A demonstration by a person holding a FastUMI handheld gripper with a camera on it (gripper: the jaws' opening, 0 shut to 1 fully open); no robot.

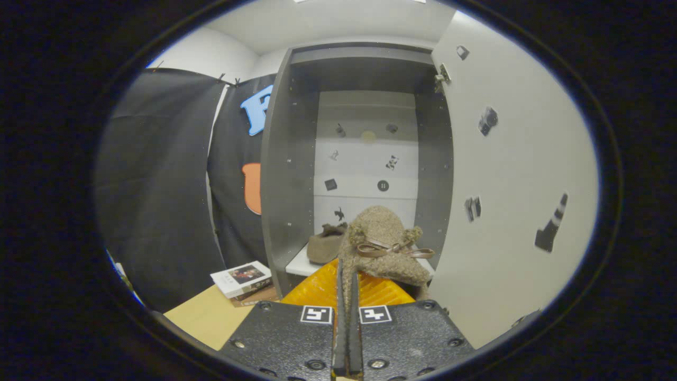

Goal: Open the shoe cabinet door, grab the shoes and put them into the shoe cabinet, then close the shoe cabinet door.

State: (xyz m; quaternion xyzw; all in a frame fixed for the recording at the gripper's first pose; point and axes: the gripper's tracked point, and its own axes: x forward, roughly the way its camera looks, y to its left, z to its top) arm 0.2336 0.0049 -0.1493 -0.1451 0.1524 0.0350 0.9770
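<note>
Holding a fuzzy brown shoe [385, 248] with a thin ribbon bow, my gripper [347, 288] has its two orange fingers [317, 288] drawn almost together, and the shoe's furry edge runs down into the narrow slit between them, so both sides press on it. I see the shoe lifted just in front of the shoe cabinet [285, 174], a tall dark grey unit with a pale back panel. Its door [508, 174] stands swung wide open to the right, the white inner face dotted with small dark stickers and a hinge near the top corner. Beyond the fingers, a second shoe [325, 246], flatter and brown, already lies on the cabinet's light lower shelf [299, 267], a little to the left of the one I am carrying. Left of the cabinet, a stack of books [242, 280] rests on a pale wooden bench [206, 317], just beside the cabinet's dark side wall.
</note>
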